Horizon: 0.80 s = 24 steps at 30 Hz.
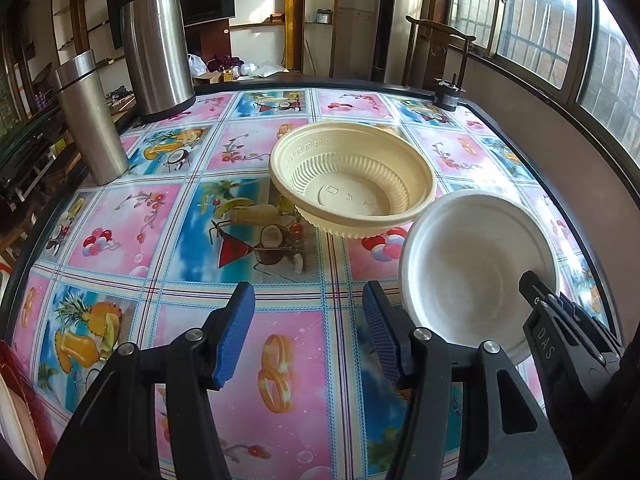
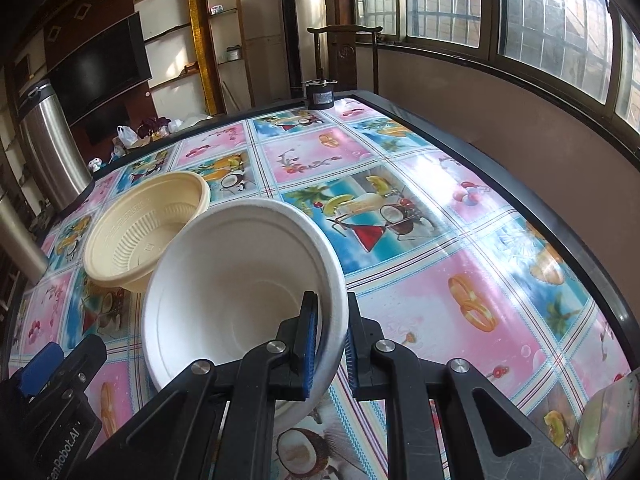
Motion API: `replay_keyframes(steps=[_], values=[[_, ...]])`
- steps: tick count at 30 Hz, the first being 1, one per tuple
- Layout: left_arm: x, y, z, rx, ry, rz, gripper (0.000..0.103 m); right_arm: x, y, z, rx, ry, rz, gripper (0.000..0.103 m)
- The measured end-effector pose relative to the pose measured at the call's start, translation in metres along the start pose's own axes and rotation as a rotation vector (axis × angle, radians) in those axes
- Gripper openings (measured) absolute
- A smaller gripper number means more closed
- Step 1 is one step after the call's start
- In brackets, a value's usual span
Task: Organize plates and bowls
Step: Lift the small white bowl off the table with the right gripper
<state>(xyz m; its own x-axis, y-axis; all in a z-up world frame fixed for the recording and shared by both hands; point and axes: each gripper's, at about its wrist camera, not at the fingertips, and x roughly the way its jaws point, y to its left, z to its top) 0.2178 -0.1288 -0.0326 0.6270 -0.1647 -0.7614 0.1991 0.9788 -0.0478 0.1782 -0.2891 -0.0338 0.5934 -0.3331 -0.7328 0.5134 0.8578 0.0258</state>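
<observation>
While right gripper [image 2: 329,334] pinches tilted white bowl [image 2: 240,280], left gripper [image 1: 308,328] gapes empty (beige bowl [image 1: 352,184] ahead), flasks [image 1: 154,40] beyond.

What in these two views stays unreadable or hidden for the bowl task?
- Cream bowls: looks like two nested; the exact count is hidden by the top one, both views.
- Embossed lettering on the cream rim: too small, both views.
- White bowl: its near underside is covered by the right tongs, right view.
- Object at bottom right: blurred and cut by the edge, right view.
- Left tongs: open, holding nothing.
</observation>
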Motion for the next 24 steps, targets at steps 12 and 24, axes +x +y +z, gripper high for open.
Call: replay_keyframes(steps=[12,24], values=[[0.000,0.003,0.001,-0.011,0.001,0.000,0.055,0.000,0.008,-0.005,-0.035,-0.007,0.005,0.014],[0.007,0.017,0.004,-0.038,0.029,0.008,0.055,-0.002,0.015,-0.011,-0.062,0.013,0.092,0.014]])
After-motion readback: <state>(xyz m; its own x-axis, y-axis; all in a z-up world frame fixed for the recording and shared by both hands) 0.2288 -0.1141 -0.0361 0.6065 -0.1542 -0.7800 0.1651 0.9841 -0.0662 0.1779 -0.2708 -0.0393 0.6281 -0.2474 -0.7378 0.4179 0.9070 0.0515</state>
